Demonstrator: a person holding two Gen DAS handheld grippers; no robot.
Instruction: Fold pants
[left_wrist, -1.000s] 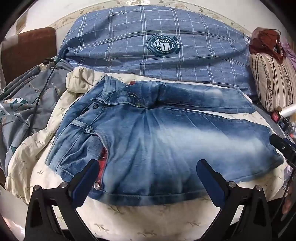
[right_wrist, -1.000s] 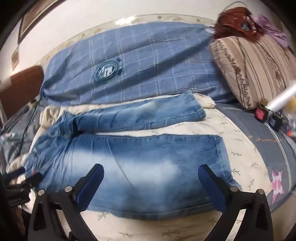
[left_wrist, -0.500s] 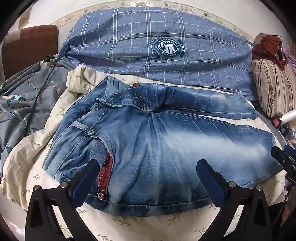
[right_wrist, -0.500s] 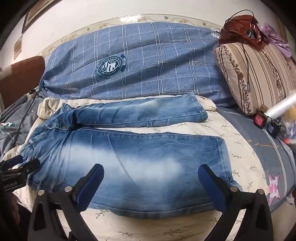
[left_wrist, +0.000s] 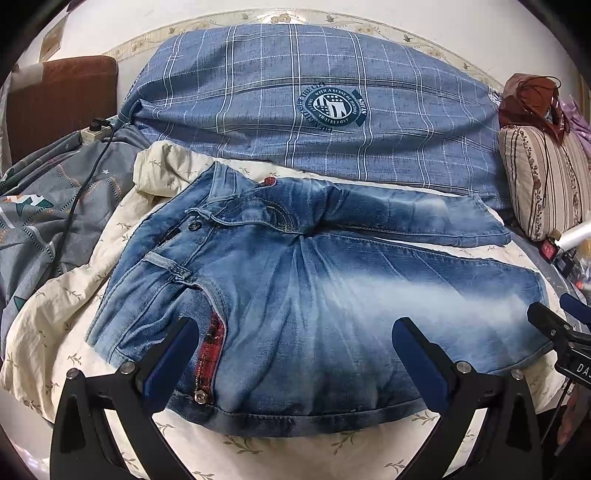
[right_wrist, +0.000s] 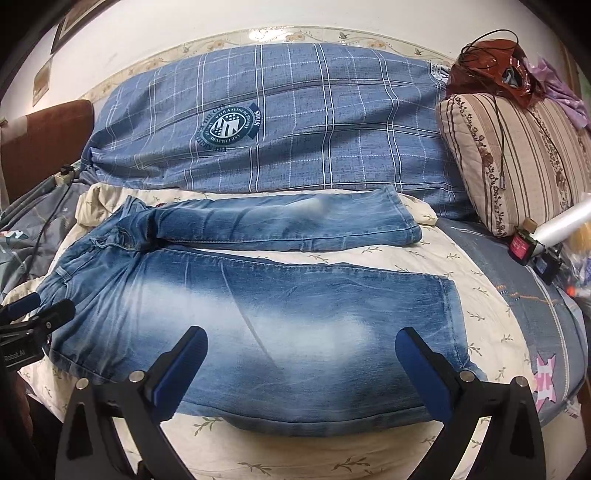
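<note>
Nearest you: your left tool (left_wrist: 295, 354) and right tool (right_wrist: 301, 363), both spread wide, gripping nothing, poised over the near leg. Beyond: blue jeans (right_wrist: 280, 317) flat on the cream quilt (right_wrist: 480, 266), legs apart, waist leftward. Farthest: blue plaid pillow (right_wrist: 295, 122).

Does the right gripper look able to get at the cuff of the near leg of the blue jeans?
Probably yes. The right gripper is open above the near leg of the faded blue denim jeans, whose cuff lies flat on the cream leaf-print quilt with nothing covering it.
</note>
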